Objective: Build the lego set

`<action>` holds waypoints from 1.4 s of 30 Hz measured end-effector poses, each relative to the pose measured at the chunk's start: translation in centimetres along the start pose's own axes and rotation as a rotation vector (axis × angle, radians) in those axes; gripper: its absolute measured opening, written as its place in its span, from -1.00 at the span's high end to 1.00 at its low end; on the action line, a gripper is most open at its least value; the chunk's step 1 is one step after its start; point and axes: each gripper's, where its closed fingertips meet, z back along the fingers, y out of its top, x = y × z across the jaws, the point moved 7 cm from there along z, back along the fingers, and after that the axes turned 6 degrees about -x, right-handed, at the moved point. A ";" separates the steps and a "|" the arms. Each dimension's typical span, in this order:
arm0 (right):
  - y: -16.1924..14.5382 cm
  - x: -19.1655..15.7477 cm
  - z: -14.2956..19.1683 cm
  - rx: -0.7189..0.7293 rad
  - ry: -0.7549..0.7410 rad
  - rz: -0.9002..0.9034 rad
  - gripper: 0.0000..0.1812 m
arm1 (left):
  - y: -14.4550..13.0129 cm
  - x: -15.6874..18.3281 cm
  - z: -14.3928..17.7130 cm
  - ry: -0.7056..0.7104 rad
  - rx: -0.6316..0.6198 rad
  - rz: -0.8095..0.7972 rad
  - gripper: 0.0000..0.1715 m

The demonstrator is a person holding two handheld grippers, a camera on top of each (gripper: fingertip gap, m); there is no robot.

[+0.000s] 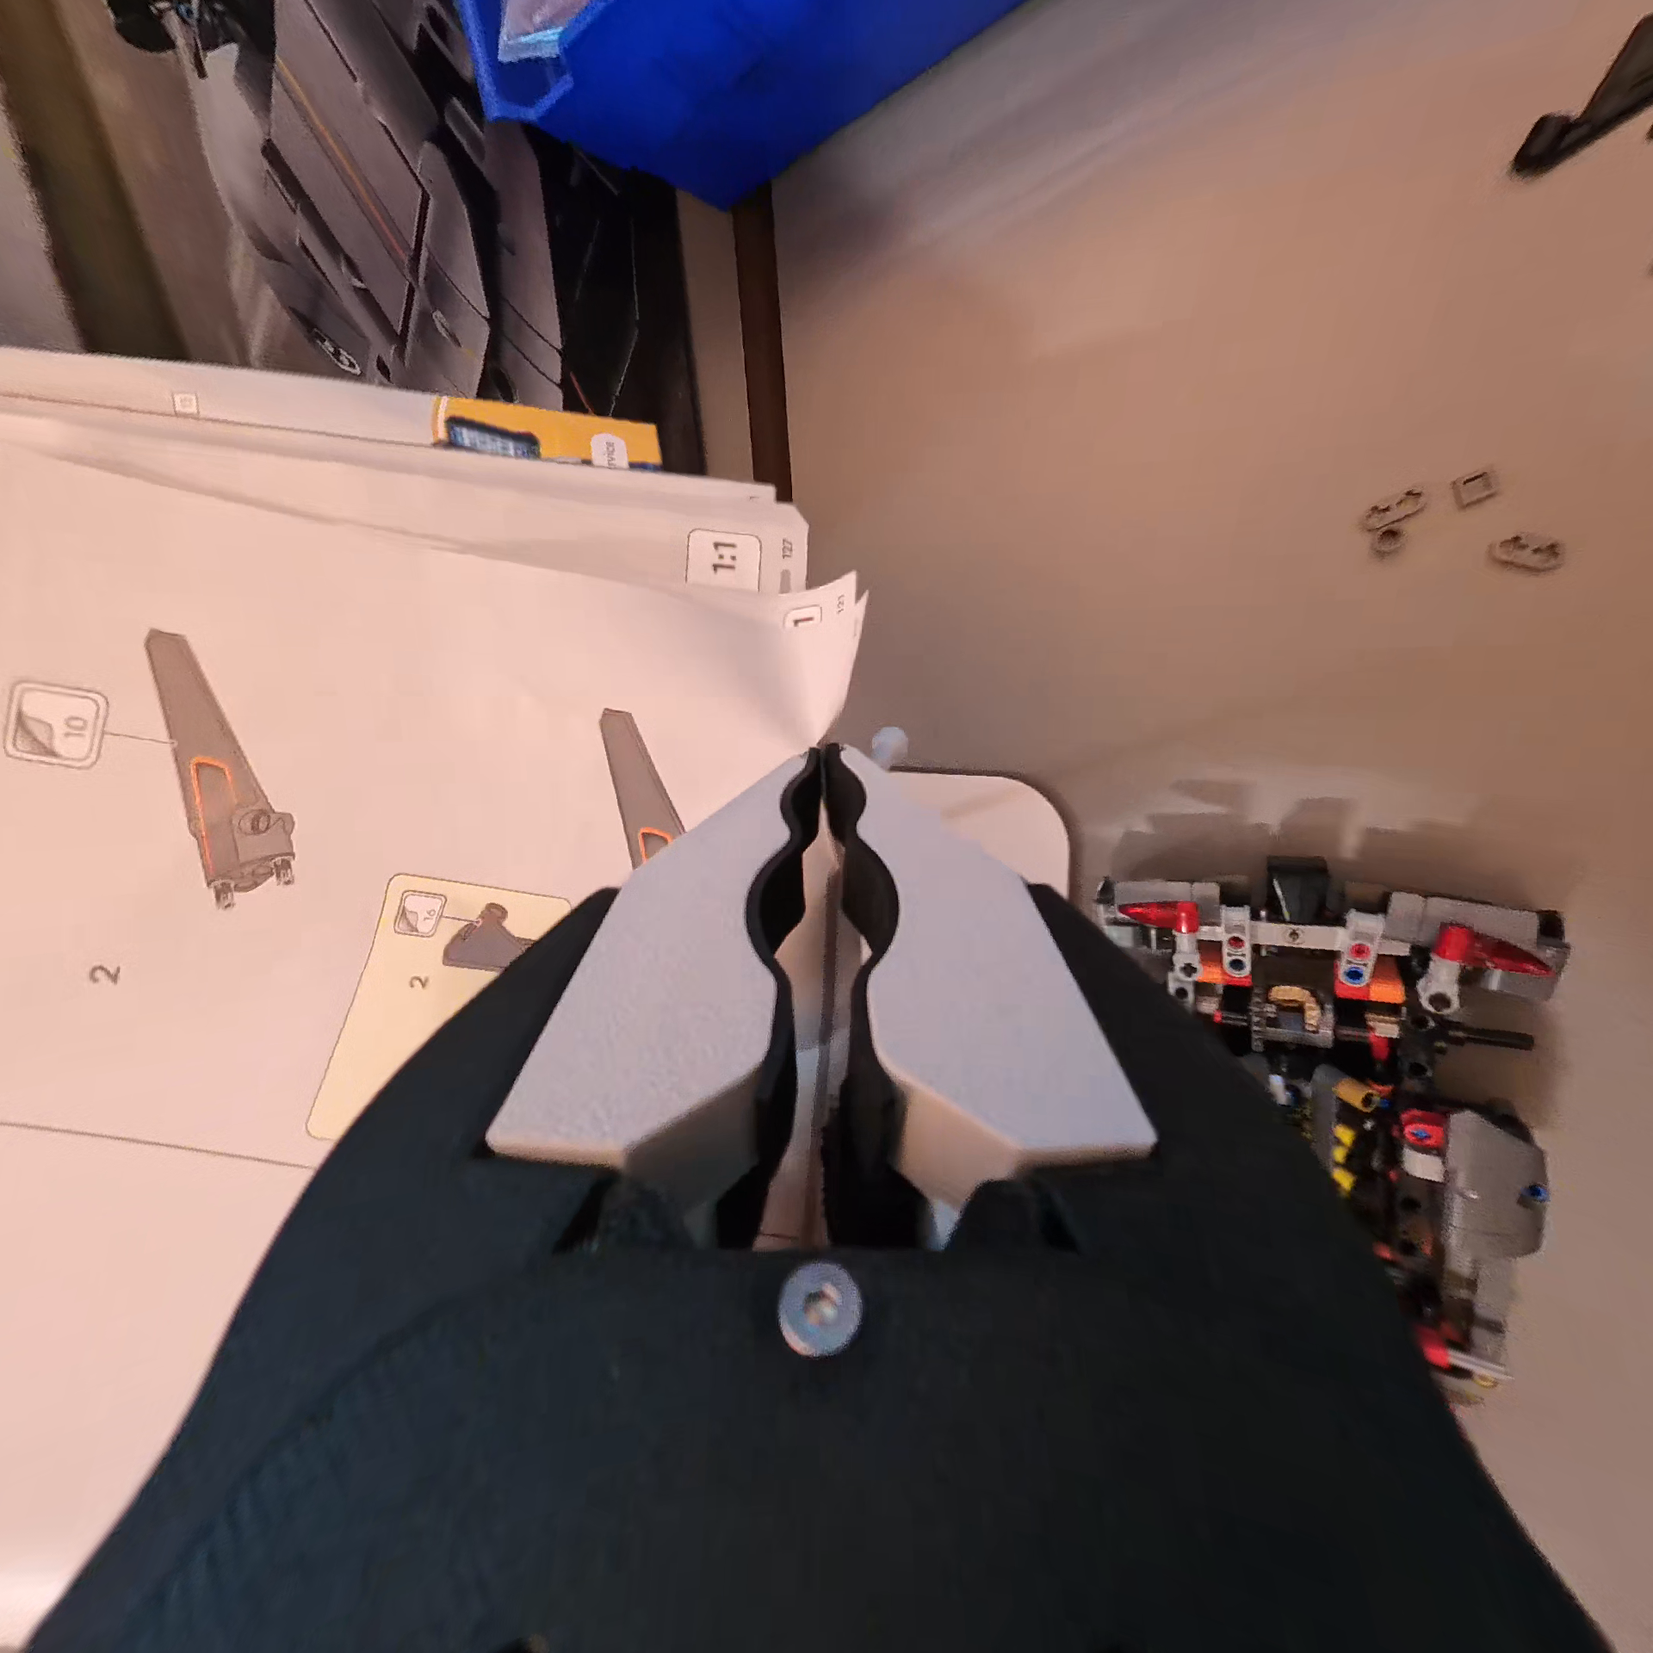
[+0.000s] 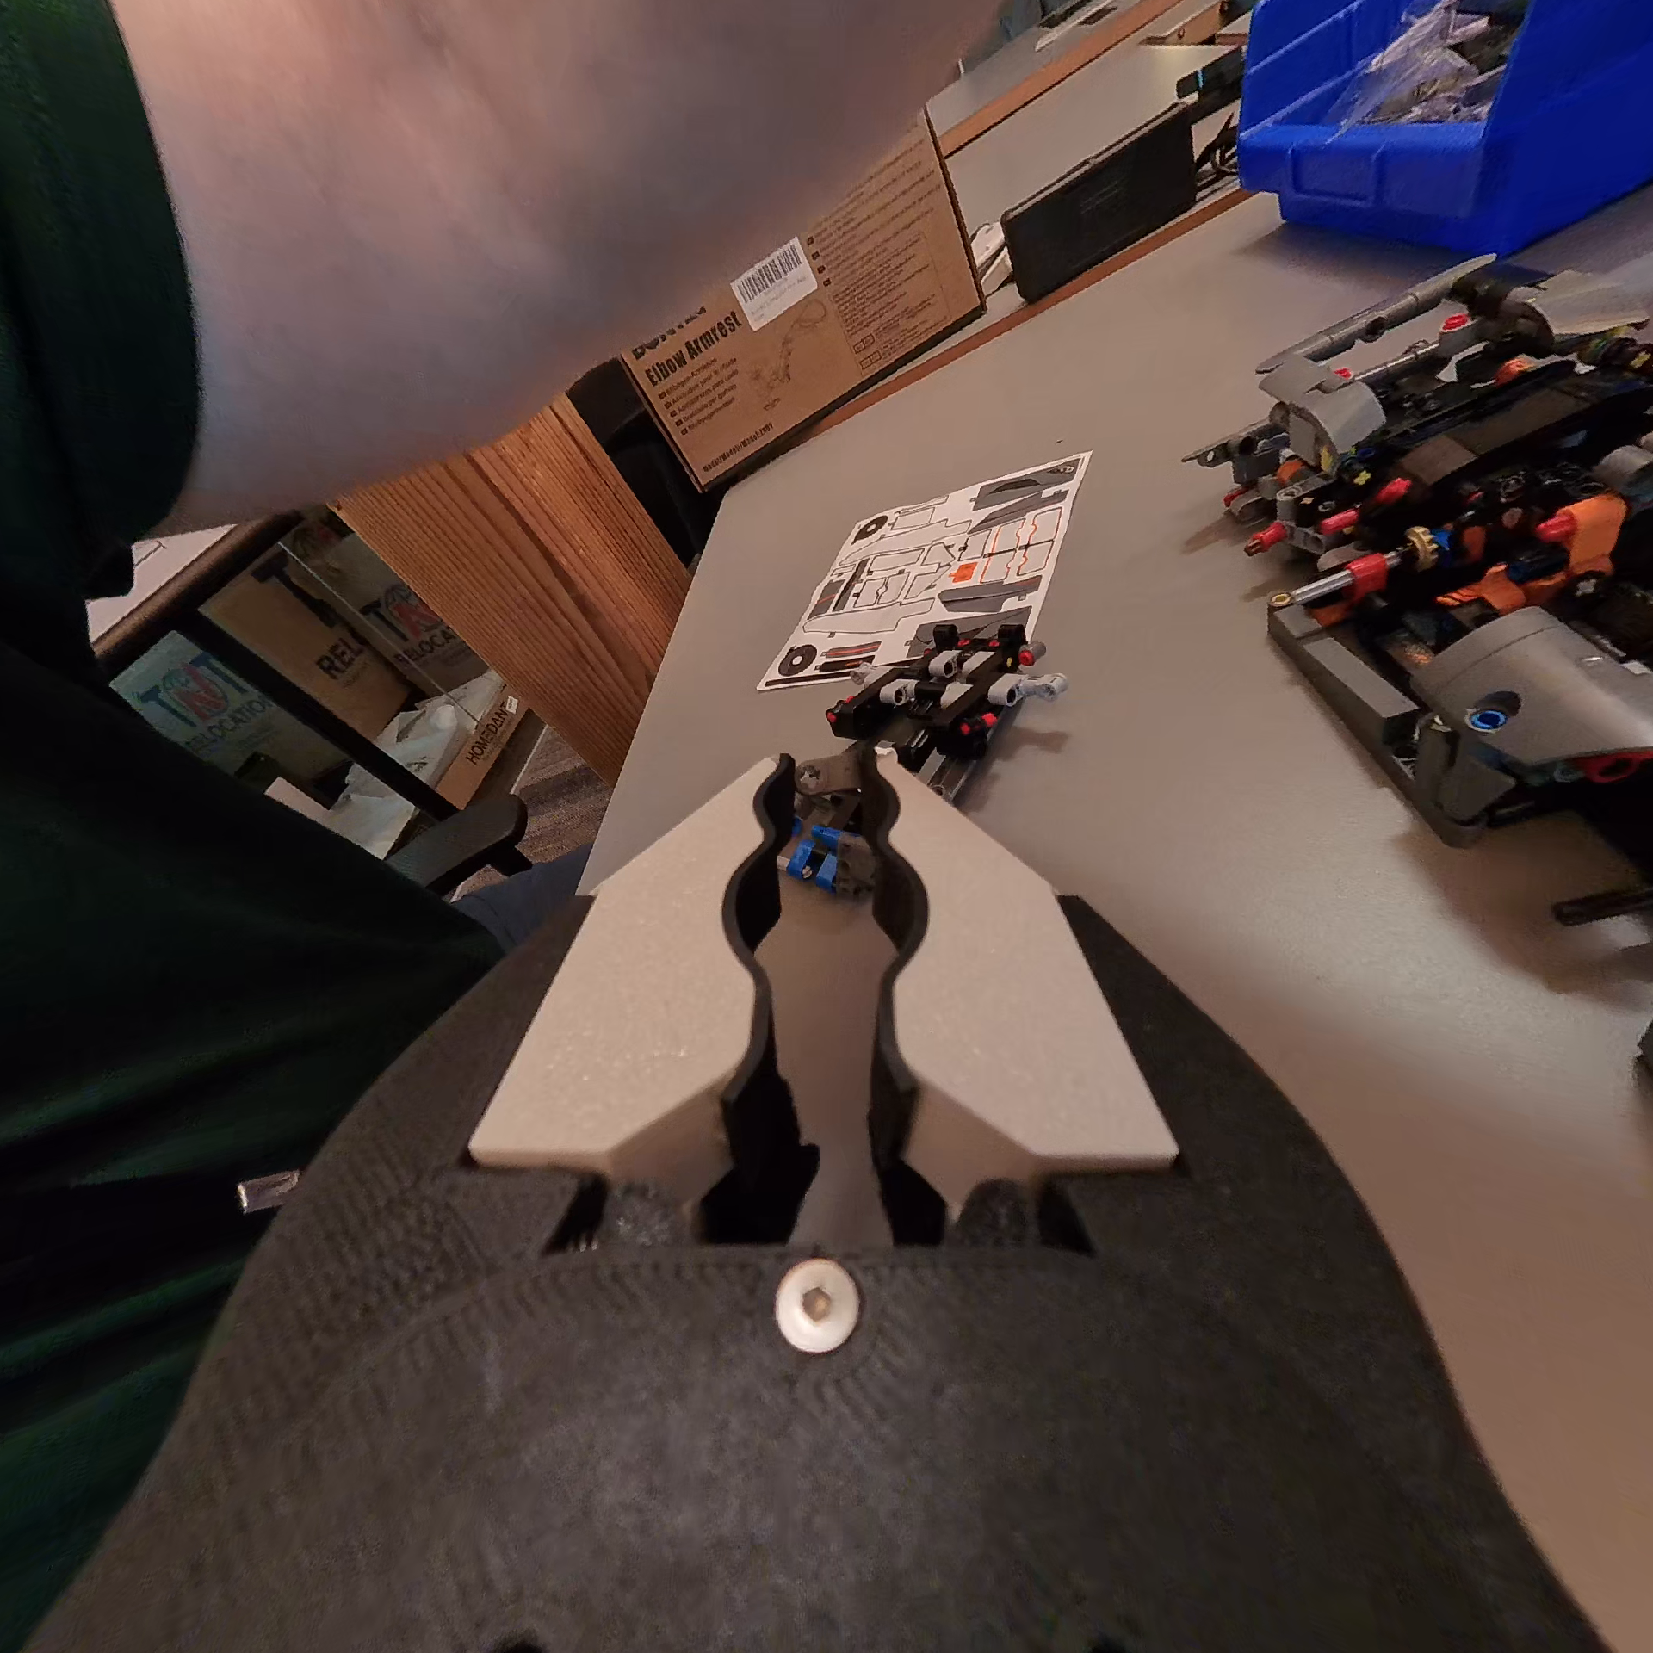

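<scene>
The left gripper (image 1: 824,756) has its jaws pressed together at the tips, and a thin white page edge seems to run between them, though a firm pinch cannot be confirmed. The instruction booklet (image 1: 376,716) lies open to the left of these jaws, its page corners (image 1: 827,644) curling up just ahead of the tips. To the right of the jaws sits the large lego model (image 1: 1342,1011) on the bench (image 1: 1163,447), grey with red and orange parts. Far ahead and right lie a few small grey pieces (image 1: 1467,523).

The right gripper (image 2: 836,769) has its jaws set slightly apart, closed around a small grey and blue lego assembly (image 2: 832,841) that touches both inner faces. Just ahead of the tips lies a black sub-assembly (image 2: 939,689), partly on a sticker sheet (image 2: 939,563). The large model is well to the right.

A blue bin (image 2: 1431,152) stands far ahead on the right, holding clear bags (image 2: 1422,63) of parts. A cardboard box (image 2: 805,358) stands beyond the bench edge.
</scene>
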 end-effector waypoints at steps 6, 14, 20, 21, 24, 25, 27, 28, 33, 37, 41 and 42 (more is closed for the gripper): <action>-0.2 0.0 -0.3 -0.009 0.001 -0.002 0.87 | -0.6 0.0 1.1 -0.041 0.067 0.080 1.00; -0.4 0.3 -0.4 -0.017 -0.005 -0.005 0.87 | -0.9 0.6 0.6 -0.030 -0.011 0.027 0.99; -0.4 0.3 -0.5 -0.020 -0.002 -0.008 0.87 | -1.2 0.7 0.5 -0.033 -0.056 0.013 0.92; -0.5 0.3 -0.5 -0.021 0.000 -0.008 0.87 | -1.2 0.7 0.5 -0.031 -0.067 0.014 0.91; -0.5 0.3 -0.6 -0.022 0.001 -0.009 0.87 | -1.2 0.7 0.5 -0.046 -0.086 0.020 0.90; -0.5 0.3 -0.6 -0.022 0.001 -0.009 0.87 | -1.2 0.7 0.5 -0.053 -0.093 0.025 0.89; -0.5 0.3 -0.6 -0.022 0.000 -0.008 0.87 | -1.2 0.6 0.5 -0.063 -0.106 0.030 0.90; -0.5 0.3 -0.6 -0.022 0.000 -0.007 0.87 | -1.1 0.5 0.5 -0.055 -0.107 0.029 0.94; -0.4 0.2 -0.5 -0.019 0.000 -0.008 0.87 | -0.9 0.3 0.6 -0.066 -0.111 0.040 1.00; -0.4 0.2 -0.6 -0.021 0.001 -0.006 0.87 | -0.6 -0.2 1.4 -0.048 -0.010 0.110 1.00; -0.5 0.2 -0.6 -0.022 0.002 -0.006 0.86 | -0.4 -0.7 3.2 -0.035 0.120 0.187 1.00; -0.5 0.2 -0.7 -0.022 0.003 -0.007 0.86 | -0.5 -0.7 3.5 -0.059 0.143 0.206 1.00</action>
